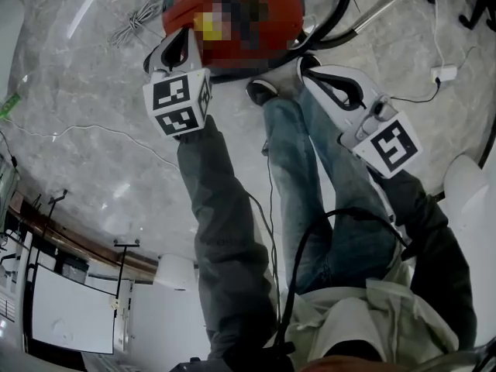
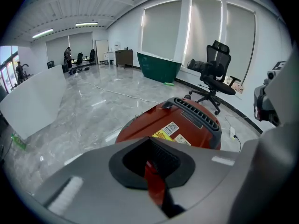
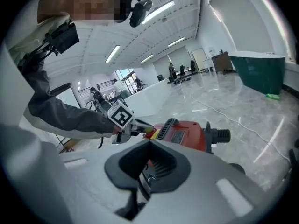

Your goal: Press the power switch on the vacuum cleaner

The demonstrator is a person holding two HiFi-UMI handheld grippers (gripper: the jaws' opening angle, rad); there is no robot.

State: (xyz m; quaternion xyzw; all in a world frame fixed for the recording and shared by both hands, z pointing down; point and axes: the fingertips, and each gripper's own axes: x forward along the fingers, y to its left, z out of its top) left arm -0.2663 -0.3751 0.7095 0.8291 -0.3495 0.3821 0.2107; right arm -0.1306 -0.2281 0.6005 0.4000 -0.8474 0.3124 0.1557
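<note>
A coiled grey cable [image 1: 136, 22] lies on the marble floor [image 1: 93, 146] to the left of the red vacuum cleaner [image 1: 287, 14], which sits on the floor just ahead of the person's shoe [image 1: 262, 91]. The left gripper [image 1: 180, 46] reaches over the vacuum cleaner's left part, its jaws drawn together with nothing between them. Its tip is at the yellow label beside the black vent grille [image 2: 198, 113], and whether it touches the shell cannot be told. To the right of the vacuum cleaner, the right gripper [image 1: 310, 67] is held above the person's jeans leg [image 1: 310, 177], clear of the red body, jaws likewise closed and empty. A black hose [image 1: 335, 14] loops off the vacuum cleaner's right end, and a metal wand [image 1: 387, 6] runs on beyond it.
</note>
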